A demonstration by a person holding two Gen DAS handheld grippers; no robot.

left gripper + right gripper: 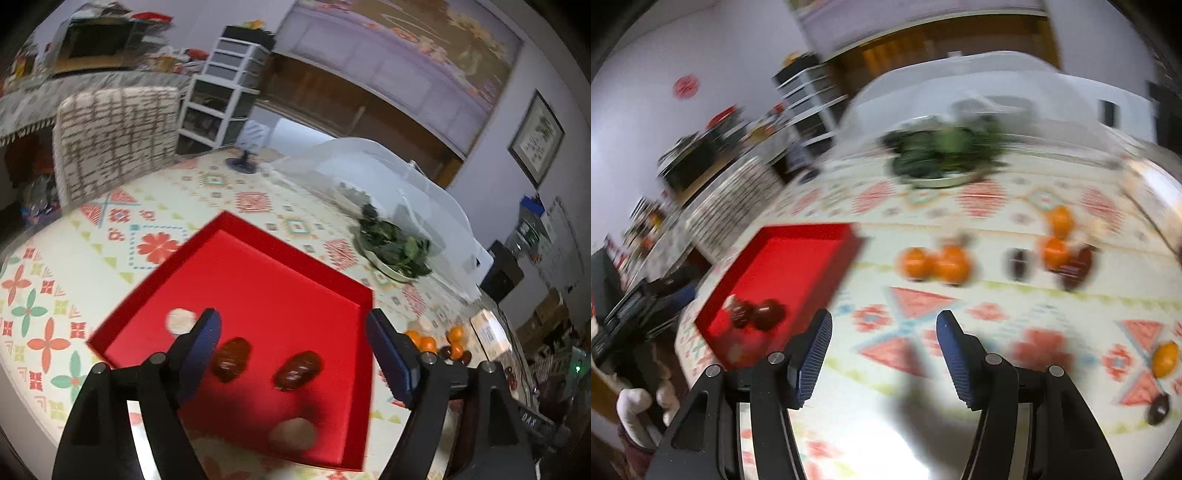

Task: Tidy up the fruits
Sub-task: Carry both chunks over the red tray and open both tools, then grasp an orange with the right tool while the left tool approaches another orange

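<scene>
A red tray (280,258) lies on the patterned tablecloth. In it are two dark red dates (231,359) (297,370) and two pale round fruits (180,320) (292,435). My left gripper (293,332) is open and empty above the tray, over the dates. My right gripper (884,325) is open and empty above the bare cloth, right of the tray (783,258). Oranges (934,263) (1057,236) and dark dates (1017,263) (1076,266) lie on the cloth beyond it. Another orange (1164,359) and a date (1158,410) lie at the far right.
A plate of dark greens (395,251) (942,155) stands past the tray, beside a clear plastic food cover (388,177). A patterned chair back (114,140) stands at the table's far left edge. The left gripper and gloved hand (635,402) show at the right view's left.
</scene>
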